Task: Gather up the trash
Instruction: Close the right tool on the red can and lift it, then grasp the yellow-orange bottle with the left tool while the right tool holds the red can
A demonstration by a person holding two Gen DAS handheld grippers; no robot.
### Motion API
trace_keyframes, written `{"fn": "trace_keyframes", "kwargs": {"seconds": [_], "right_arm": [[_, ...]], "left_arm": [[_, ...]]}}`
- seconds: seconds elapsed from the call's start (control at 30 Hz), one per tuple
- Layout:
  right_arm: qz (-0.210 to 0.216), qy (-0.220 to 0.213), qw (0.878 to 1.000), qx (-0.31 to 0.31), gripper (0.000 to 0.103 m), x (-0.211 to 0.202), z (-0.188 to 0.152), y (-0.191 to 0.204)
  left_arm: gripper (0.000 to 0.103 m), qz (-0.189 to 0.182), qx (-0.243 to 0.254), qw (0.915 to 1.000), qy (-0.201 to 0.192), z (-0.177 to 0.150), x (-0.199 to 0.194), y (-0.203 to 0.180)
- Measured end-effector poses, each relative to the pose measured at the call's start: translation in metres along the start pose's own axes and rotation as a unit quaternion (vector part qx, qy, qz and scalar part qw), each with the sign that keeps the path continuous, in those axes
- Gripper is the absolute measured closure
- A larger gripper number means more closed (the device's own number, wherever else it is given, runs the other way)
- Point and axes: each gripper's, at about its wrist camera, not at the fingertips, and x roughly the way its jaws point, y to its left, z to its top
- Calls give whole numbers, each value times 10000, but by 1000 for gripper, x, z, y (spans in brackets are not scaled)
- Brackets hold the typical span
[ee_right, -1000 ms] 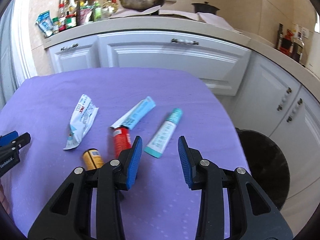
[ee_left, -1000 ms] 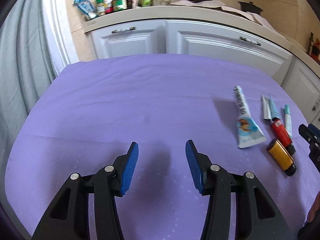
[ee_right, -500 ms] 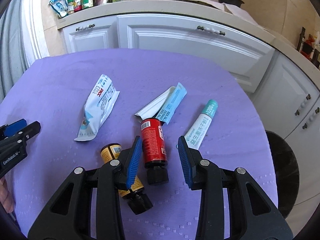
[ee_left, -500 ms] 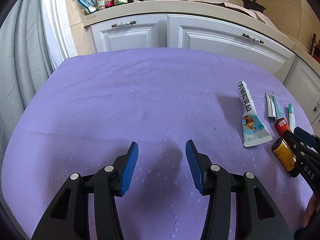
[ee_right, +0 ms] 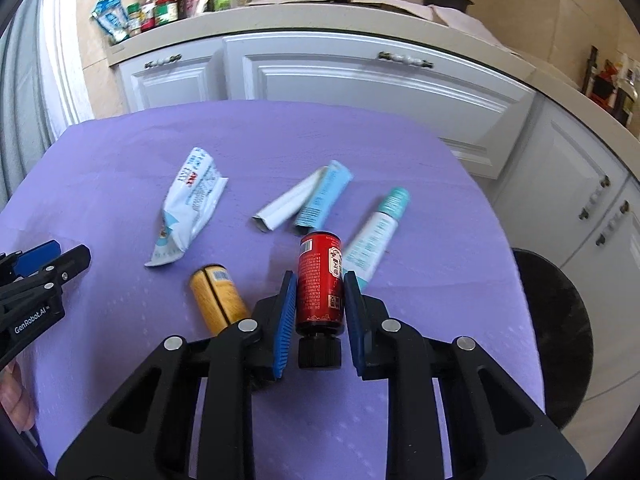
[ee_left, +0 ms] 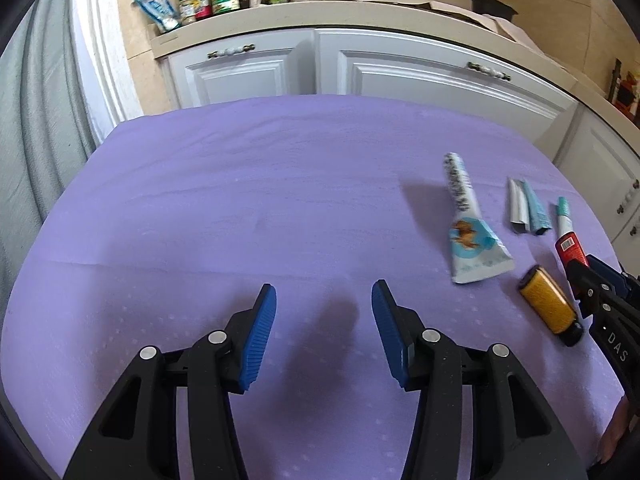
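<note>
On the purple tablecloth (ee_right: 120,152) lies a red bottle (ee_right: 320,260) with a black cap toward me. My right gripper (ee_right: 319,284) straddles it. Its jaws are closing, and both blue pads touch the bottle's sides. Just left lies a yellow bottle (ee_right: 218,300), and beyond it a crumpled white-and-blue tube (ee_right: 188,208). A flattened white-and-blue box (ee_right: 308,200) and a teal-capped tube (ee_right: 376,236) lie further back. My left gripper (ee_left: 324,292) stands open over bare cloth, with nothing between its fingers, left of the trash.
A black bin (ee_right: 560,340) stands on the floor off the table's right edge. White cabinets (ee_right: 360,80) and a counter with jars (ee_right: 160,8) run behind the table. A grey curtain (ee_left: 32,140) hangs at the left.
My right gripper has moved forward over the red bottle and its jaws have narrowed around it. The left gripper has stayed where it was, still open.
</note>
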Motion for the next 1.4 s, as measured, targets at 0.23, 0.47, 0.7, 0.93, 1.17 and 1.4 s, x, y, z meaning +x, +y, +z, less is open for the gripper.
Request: {"fn": "trace_keyframes", "kwargs": {"seconds": [0.23, 0.47, 0.7, 0.93, 1.17, 1.4], "right_arm": [[-234, -50, 9992, 316, 80, -12, -13, -31], [-358, -89, 9977, 566, 80, -20, -25, -59], [-325, -153, 9968, 712, 80, -26, -32, -75], [-228, -141, 9962, 830, 80, -26, -35, -84], [-207, -139, 9960, 855, 80, -25, -36, -85], [-228, -124, 9962, 830, 80, -26, -36, -85]], "left_arm": [[53, -230, 260, 9994, -18, -4, -10, -33], [52, -428, 502, 9978, 14, -9, -17, -68], [49, -578, 617, 9964, -2, -7, -21, -99], [43, -597, 785, 9951, -21, -9, -13, -127], [42, -502, 946, 9942, 103, -13, -5, -130], [45, -495, 982, 9938, 175, -22, -5, -119]]}}
